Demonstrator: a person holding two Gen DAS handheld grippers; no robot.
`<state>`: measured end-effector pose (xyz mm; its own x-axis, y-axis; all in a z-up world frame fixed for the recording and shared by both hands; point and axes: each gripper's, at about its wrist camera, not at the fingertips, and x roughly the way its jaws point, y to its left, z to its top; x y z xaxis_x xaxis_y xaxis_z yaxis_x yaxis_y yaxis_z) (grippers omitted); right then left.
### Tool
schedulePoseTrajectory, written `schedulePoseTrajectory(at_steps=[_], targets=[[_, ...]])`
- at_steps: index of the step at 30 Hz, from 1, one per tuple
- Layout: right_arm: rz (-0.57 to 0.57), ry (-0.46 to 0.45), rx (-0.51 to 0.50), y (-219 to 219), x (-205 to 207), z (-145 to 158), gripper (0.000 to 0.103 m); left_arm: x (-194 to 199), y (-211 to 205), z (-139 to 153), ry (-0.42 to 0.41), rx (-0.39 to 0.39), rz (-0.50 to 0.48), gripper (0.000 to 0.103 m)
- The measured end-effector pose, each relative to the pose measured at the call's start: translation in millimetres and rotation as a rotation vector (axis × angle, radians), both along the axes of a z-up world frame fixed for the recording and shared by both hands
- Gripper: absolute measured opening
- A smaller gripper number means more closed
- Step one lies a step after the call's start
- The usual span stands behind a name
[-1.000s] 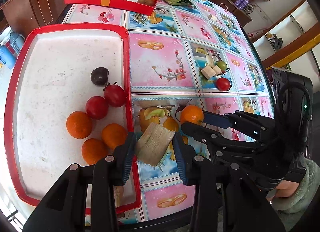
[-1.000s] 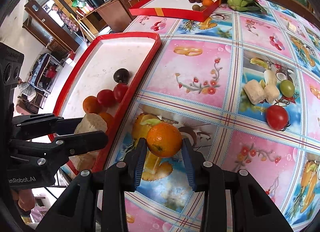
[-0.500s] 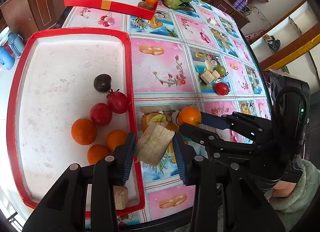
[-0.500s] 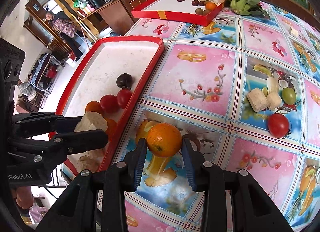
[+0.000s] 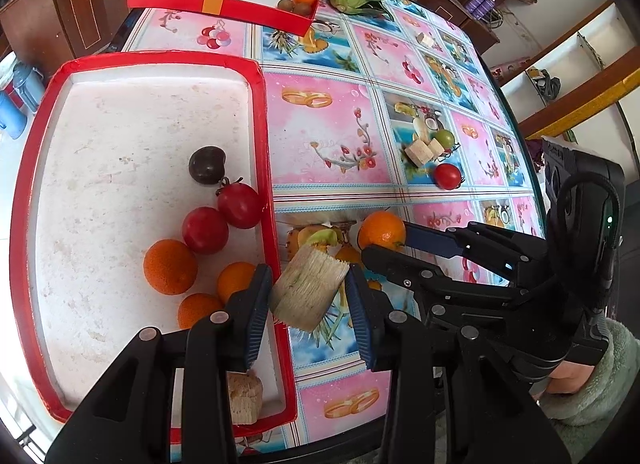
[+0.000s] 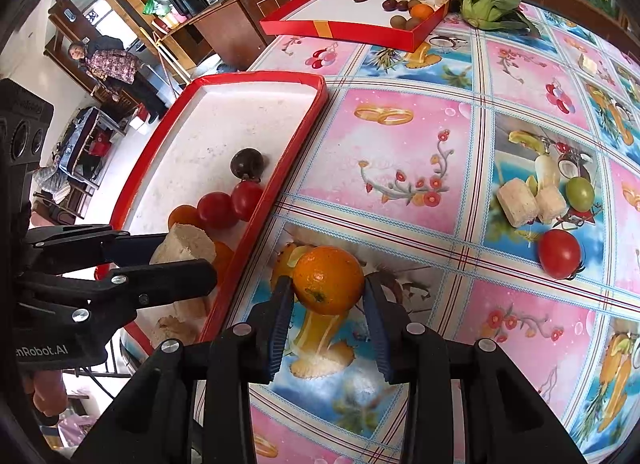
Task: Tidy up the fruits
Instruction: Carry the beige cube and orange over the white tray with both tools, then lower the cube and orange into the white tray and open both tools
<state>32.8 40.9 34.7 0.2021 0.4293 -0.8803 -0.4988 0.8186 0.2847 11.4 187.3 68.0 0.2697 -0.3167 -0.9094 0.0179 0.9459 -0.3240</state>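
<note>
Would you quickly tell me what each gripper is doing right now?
Left gripper: closed on the pale fibrous chunk, held above the red tray's rim.
Right gripper: closed on the orange.

I hold both grippers angled steeply downward, side by side. My left gripper (image 5: 307, 296) clamps a pale fibrous chunk (image 5: 307, 291) between its blue pads, while my right gripper (image 6: 327, 304) grips an orange (image 6: 328, 280). A fuzzy green sleeve (image 5: 592, 392) covers my right wrist.
</note>
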Motion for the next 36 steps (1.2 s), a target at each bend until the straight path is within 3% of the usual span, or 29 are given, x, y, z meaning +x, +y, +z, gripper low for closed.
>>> schedulePoseTrajectory(at_steps=[11,22,31,36], targets=[[0.006,-0.016,-0.006,2,6,4,0.036,5,13,2,-0.001,-0.001,0.016,0.035],[0.033,-0.055,0.027,25,23,26,0.036,10,62,6,-0.002,0.013,0.084,0.035],[0.050,-0.031,0.048,63,51,29,0.036,22,103,-10,0.024,-0.004,0.170,0.035],[0.051,-0.001,0.030,86,69,17,0.036,37,108,-26,0.054,-0.025,0.168,0.035]])
